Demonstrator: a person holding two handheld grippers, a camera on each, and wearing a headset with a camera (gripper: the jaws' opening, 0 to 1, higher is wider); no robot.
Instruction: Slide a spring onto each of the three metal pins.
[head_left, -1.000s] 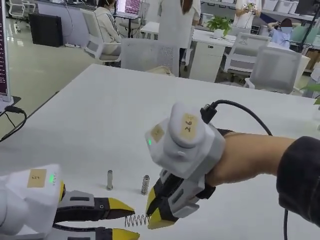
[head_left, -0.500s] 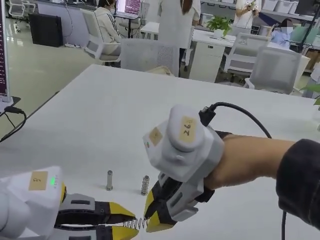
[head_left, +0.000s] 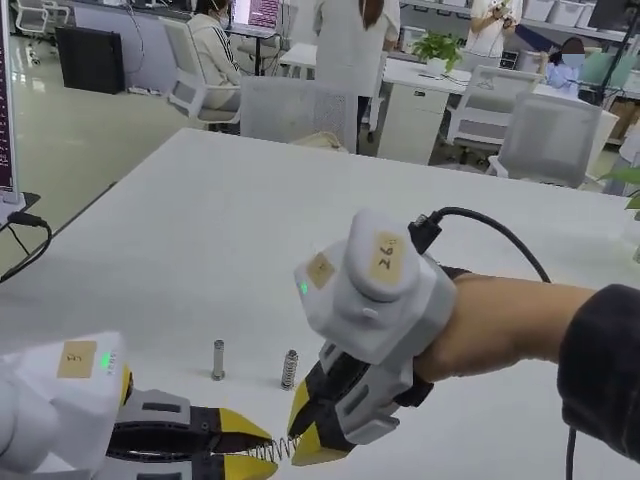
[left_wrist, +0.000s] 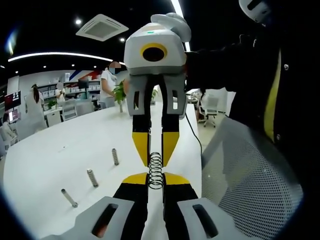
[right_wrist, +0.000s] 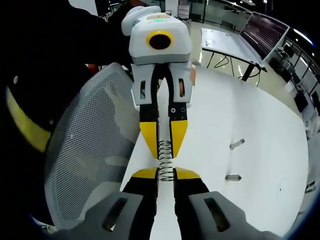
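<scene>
A small coil spring (head_left: 268, 452) hangs stretched between my two grippers just above the white table. In the head view my left gripper (head_left: 250, 452) comes in from the bottom left and my right gripper (head_left: 305, 445) reaches down from the right. Each is shut on one end of the spring (left_wrist: 156, 170) (right_wrist: 165, 159). A bare metal pin (head_left: 218, 360) stands just behind them, and a second pin (head_left: 290, 370) beside it carries a spring. The left gripper view shows three pins in a row (left_wrist: 69, 198) (left_wrist: 92, 177) (left_wrist: 115, 156).
The white table (head_left: 200, 250) stretches away behind the pins. A black cable (head_left: 490, 225) runs from the right gripper over the person's forearm. A mesh chair back (right_wrist: 90, 150) sits near the table edge. Office chairs, desks and people are far behind.
Both grippers stay joined on the spring. The right gripper has shifted slightly down and right, and the left gripper has sunk a little toward the bottom edge.
</scene>
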